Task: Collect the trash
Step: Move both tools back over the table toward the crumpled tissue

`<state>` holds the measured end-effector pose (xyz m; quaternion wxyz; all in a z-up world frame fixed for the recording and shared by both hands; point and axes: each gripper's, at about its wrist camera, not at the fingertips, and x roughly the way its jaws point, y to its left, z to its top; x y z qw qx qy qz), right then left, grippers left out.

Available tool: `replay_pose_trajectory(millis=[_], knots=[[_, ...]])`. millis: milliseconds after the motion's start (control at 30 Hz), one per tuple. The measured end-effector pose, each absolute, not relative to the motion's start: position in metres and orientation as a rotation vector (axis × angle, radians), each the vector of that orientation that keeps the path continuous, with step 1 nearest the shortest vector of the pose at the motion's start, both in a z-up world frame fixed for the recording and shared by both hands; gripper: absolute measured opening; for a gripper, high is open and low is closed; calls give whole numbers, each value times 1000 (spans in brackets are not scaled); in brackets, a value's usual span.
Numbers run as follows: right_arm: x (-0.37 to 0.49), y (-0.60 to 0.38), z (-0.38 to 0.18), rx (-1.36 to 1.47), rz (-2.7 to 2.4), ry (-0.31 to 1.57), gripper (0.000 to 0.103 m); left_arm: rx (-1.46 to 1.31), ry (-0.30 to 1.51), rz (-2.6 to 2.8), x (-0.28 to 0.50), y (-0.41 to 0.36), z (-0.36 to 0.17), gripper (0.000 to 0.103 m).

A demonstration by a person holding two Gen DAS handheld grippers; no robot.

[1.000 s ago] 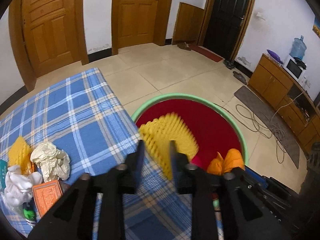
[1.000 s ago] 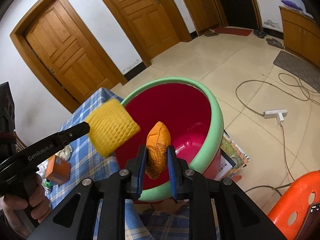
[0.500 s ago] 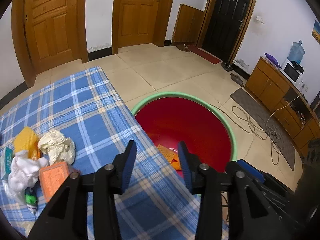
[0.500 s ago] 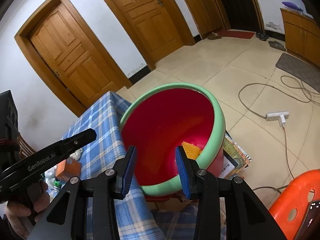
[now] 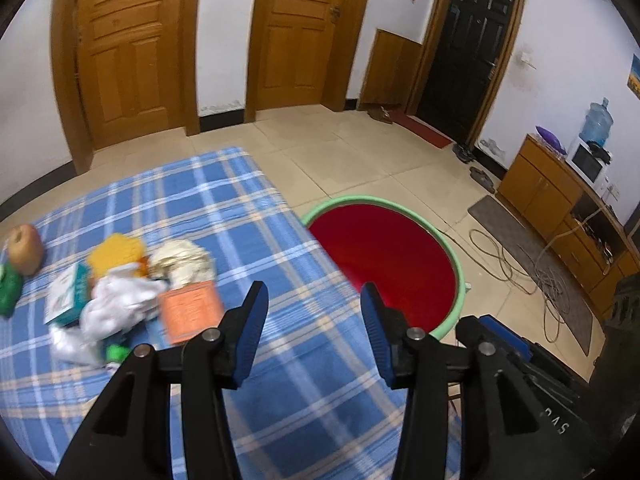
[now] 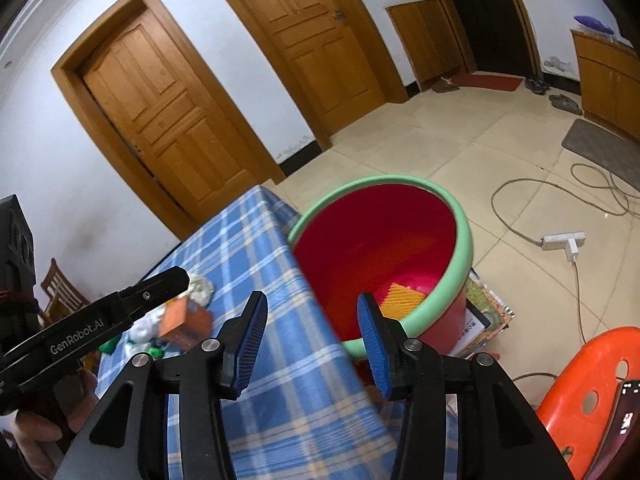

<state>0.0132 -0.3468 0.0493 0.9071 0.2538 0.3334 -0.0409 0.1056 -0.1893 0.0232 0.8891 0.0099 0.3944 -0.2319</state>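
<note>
Trash pile left of left gripper fingers (both pairs opening, empty): light, crumply; pinch the white wad's bulk.

On the cloth lay a blurred heap — one orange box, one teal-and-white carton, one yellow foam net, one cream paper wad — beside one red basin.
</note>
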Motion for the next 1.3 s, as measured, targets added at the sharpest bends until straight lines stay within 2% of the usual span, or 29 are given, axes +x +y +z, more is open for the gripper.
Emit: replay_pose_trajectory(millis=[333,667,800,1300], knots=[[3,-312,61,496,-35,690,50,-29,803,-328,92,-111,29,52],[-2,-278,65,445,16,702,50,-65,852,-225,77,-51,6,55],[-1,-268,64,433,34,716,50,-80,888,-205,76,-41,-5,59],[20,-246,43,404,55,815,50,-164,1018,-238,87,-33,-56,61]])
